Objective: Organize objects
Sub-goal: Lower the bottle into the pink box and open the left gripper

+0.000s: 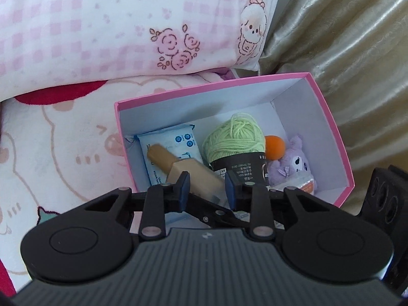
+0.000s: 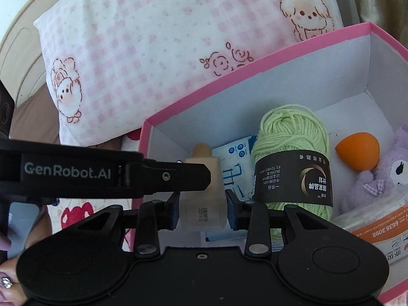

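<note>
A pink box (image 1: 331,132) with white inner walls sits on the bed; it also shows in the right wrist view (image 2: 204,86). My right gripper (image 2: 202,210) is shut on a beige foundation bottle (image 2: 201,191) and holds it inside the box's left part, over a blue-and-white wipes pack (image 2: 236,168). In the left wrist view the bottle (image 1: 188,170) lies slanted between the fingers of my open left gripper (image 1: 207,190), which hovers at the box's near edge. Green yarn (image 1: 233,137), an orange ball (image 1: 275,147) and a purple plush (image 1: 293,165) lie in the box.
A pink-checked pillow (image 1: 114,25) lies behind the box. A cartoon-print blanket (image 1: 58,140) covers the bed to the left. A beige curtain (image 1: 344,38) hangs to the right. An orange-and-white packet (image 2: 377,227) lies in the box's right near corner.
</note>
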`<state>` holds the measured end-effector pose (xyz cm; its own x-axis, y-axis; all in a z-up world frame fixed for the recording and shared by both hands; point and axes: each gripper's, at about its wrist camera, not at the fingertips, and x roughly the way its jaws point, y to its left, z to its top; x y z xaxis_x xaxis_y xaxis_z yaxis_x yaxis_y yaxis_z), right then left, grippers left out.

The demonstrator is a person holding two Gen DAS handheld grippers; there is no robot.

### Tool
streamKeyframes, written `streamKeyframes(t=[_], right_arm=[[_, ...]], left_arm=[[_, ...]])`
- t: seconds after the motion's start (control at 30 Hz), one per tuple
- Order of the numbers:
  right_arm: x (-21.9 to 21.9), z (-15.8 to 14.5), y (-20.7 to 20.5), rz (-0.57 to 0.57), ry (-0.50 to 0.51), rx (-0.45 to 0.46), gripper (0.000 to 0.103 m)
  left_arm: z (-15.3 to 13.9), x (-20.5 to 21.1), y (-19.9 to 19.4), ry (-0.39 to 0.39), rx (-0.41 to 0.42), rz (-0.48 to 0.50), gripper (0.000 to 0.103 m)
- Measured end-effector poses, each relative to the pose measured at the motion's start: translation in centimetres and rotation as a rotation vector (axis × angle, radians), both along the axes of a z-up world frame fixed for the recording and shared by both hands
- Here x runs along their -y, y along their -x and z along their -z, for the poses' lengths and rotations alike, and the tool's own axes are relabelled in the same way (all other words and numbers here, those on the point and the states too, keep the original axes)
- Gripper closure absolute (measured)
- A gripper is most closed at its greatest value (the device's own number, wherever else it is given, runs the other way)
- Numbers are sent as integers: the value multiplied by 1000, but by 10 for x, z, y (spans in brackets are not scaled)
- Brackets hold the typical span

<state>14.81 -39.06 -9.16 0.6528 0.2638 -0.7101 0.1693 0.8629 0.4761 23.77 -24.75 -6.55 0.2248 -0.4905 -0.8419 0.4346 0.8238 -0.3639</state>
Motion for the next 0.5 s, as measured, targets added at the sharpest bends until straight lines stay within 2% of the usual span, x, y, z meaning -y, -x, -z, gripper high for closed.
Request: streamKeyframes(t=[0.07, 0.13, 0.2, 0.4, 0.5], right_arm=[[3, 4, -1, 1, -14, -2, 63], [4, 6, -3, 4, -11, -4, 63], [0, 5, -3, -6, 32, -3, 63], [-19, 11, -10, -32, 160, -24, 63], [-28, 10, -11, -51, 243, -24, 62]], left_arm=[[3, 4, -1, -20, 4, 0, 75], [8, 3, -4, -9, -3, -16, 76], [13, -1, -6, 15, -22, -38, 76], [14, -7, -3, 60, -10, -51, 78], [11, -9, -1, 58, -1, -70, 78]])
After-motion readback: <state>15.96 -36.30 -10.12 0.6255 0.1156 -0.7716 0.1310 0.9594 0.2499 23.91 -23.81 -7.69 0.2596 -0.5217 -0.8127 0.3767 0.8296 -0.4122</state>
